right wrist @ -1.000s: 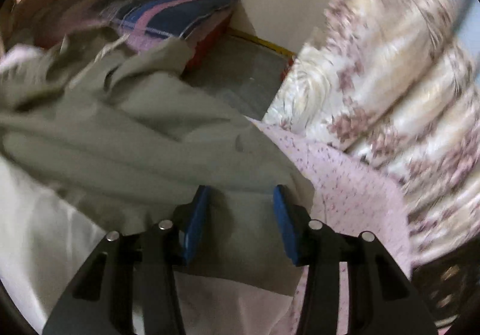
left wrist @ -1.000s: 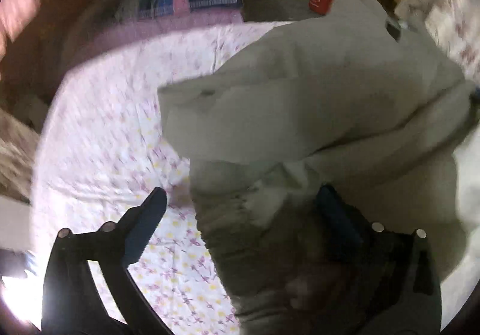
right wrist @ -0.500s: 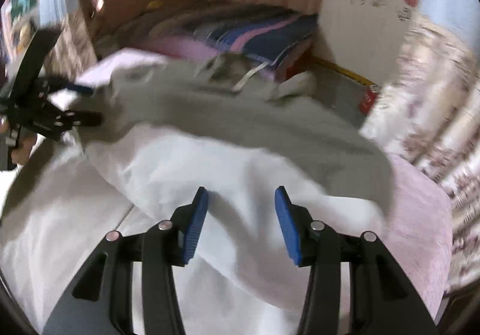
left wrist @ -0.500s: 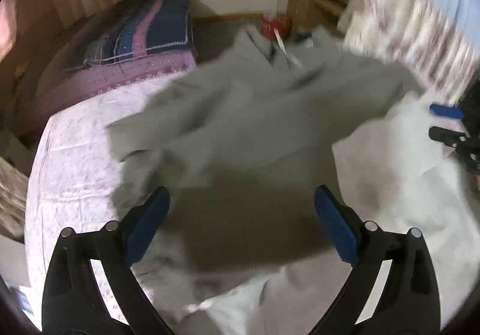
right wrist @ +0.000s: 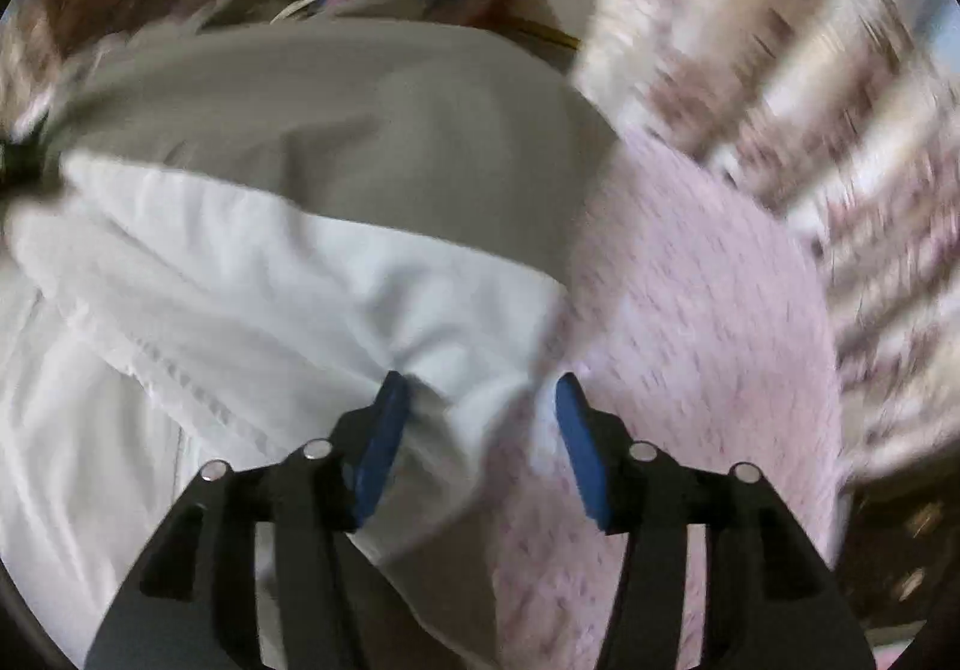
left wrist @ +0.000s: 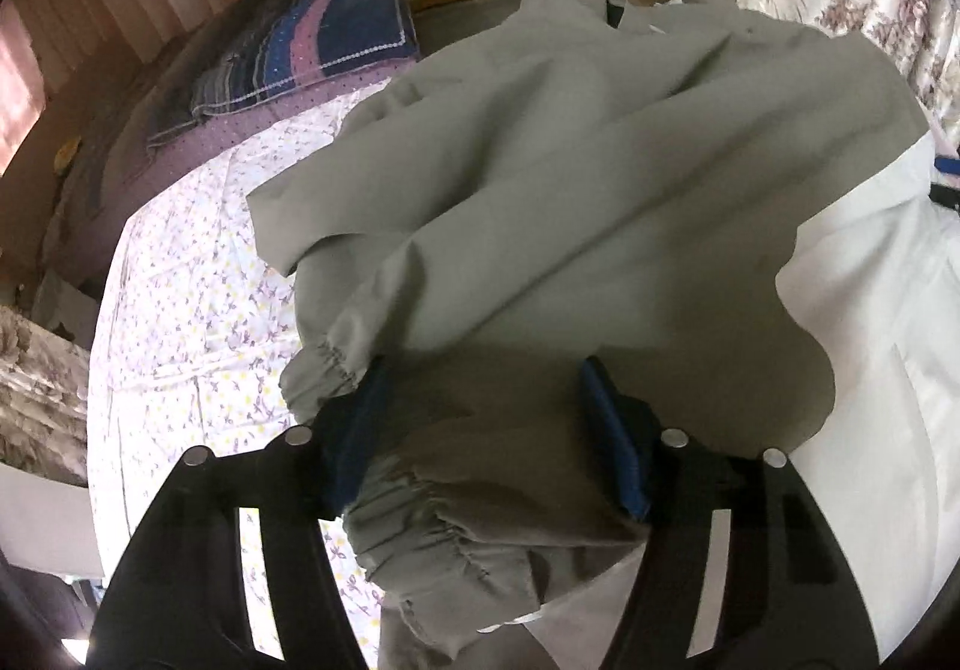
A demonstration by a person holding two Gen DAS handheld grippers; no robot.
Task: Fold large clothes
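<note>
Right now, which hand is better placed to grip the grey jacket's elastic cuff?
Left. The left tool is closing with the elastic cuff bunched between its fingers; the right tool straddles only the white lining.

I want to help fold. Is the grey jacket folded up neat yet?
Not yet. The grey jacket lies rumpled on the flowered bedsheet, its elastic cuff bunched, white lining showing.

Right wrist view motion-blurred, esp. curtain (right wrist: 780,88); grey jacket (left wrist: 570,178) hides left fingers' (left wrist: 612,430) tips.
</note>
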